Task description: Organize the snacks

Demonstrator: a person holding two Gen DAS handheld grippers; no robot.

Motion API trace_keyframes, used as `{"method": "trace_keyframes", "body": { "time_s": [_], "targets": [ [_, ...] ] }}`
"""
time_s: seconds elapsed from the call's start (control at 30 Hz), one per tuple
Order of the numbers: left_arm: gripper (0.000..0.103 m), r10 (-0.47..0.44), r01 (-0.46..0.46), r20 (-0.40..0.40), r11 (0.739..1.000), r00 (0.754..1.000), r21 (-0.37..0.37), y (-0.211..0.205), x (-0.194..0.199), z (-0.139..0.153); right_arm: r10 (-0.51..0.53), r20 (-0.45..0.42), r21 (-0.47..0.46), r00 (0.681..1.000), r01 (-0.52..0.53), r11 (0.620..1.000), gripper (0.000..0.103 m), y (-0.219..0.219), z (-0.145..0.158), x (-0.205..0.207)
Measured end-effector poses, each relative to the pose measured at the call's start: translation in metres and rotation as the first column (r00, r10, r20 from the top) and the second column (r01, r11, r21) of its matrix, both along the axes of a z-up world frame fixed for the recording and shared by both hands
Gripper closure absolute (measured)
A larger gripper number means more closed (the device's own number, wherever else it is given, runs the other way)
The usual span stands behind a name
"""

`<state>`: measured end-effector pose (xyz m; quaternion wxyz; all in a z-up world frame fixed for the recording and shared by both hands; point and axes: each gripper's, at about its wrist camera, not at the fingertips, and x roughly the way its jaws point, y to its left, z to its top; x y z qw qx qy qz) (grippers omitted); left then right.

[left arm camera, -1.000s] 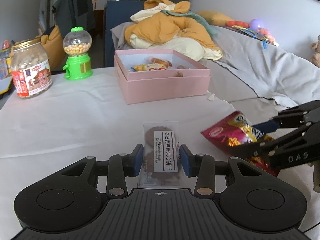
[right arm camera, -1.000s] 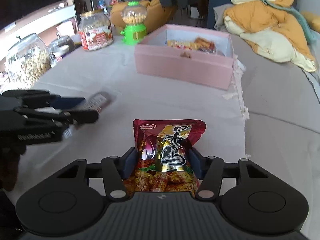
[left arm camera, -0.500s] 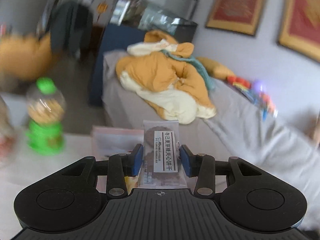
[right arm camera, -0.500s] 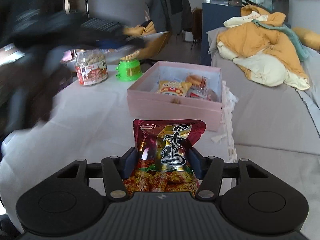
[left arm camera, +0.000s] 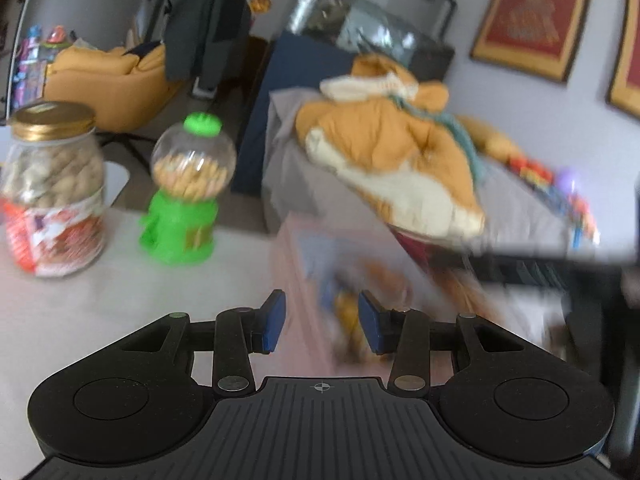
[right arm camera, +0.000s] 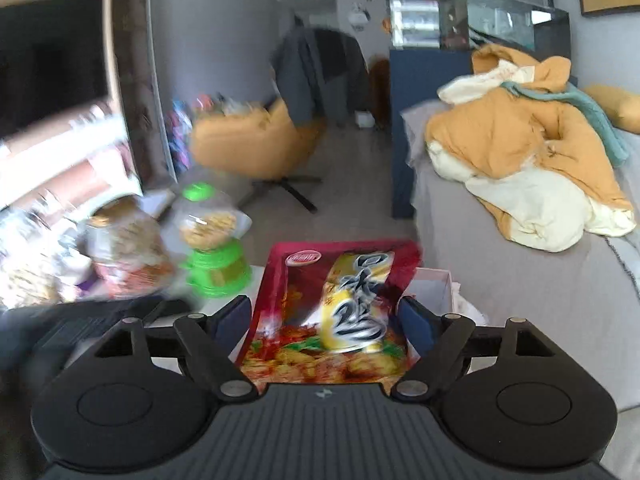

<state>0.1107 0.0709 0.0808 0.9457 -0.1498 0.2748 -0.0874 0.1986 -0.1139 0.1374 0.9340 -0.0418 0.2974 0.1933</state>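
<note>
My left gripper [left arm camera: 320, 322] hangs over the blurred pink box [left arm camera: 292, 264], where several snack packets lie. Its jaws are closing and nothing is between the blue pads; I cannot pick out the biscuit packet. In the right wrist view, my right gripper [right arm camera: 324, 320] is over the same box [right arm camera: 434, 284], and its jaws are opening. The red snack bag [right arm camera: 332, 312] still sits between its fingers, which have spread off the bag's sides. The right gripper shows as a dark blur [left arm camera: 540, 272] in the left wrist view, with a patch of the red bag [left arm camera: 416, 242] beside it.
On the white-clothed table [left arm camera: 120, 300] left of the box stand a peanut jar [left arm camera: 52, 192] and a green candy dispenser [left arm camera: 188, 200]. A grey sofa with an orange and cream quilt [left arm camera: 400, 160] lies behind and to the right. An orange armchair [right arm camera: 248, 140] stands further back.
Both grippers rose from the table and moved over the pink box. The biscuit packet has left the left gripper. The right gripper's fingers have spread apart around the red bag.
</note>
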Motion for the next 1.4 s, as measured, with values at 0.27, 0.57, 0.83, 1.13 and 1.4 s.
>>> {"method": "trace_keyframes", "body": {
  "time_s": [0.27,0.57,0.83,1.13,1.4],
  "targets": [
    [0.058,-0.062,0.07,-0.06,0.987,0.996,0.147,-0.032,-0.086,-0.049,-0.048,-0.09,0.031,0.995,0.051,0.998,0.023,-0.013,-0.034,-0.066],
    [0.057,-0.012,0.03,-0.064,0.959,0.998,0.28,-0.072,-0.121,-0.076,-0.166,-0.207,-0.054,0.964,0.158,0.986,0.022,-0.034,-0.116,-0.153],
    [0.054,0.004,0.02,-0.07,0.943,0.998,0.333,-0.084,-0.111,-0.078,-0.277,-0.152,-0.097,0.949,0.265,0.959,0.003,-0.033,-0.125,-0.157],
    [0.053,0.014,0.011,-0.07,0.938,0.997,0.347,-0.088,-0.107,-0.079,-0.258,-0.09,-0.077,0.962,0.251,0.965,0.0,-0.036,-0.131,-0.161],
    [0.054,0.02,0.005,-0.068,0.94,0.997,0.342,-0.085,-0.108,-0.08,-0.258,-0.087,-0.081,0.962,0.251,0.965,0.0,-0.036,-0.131,-0.16]
  ]
}}
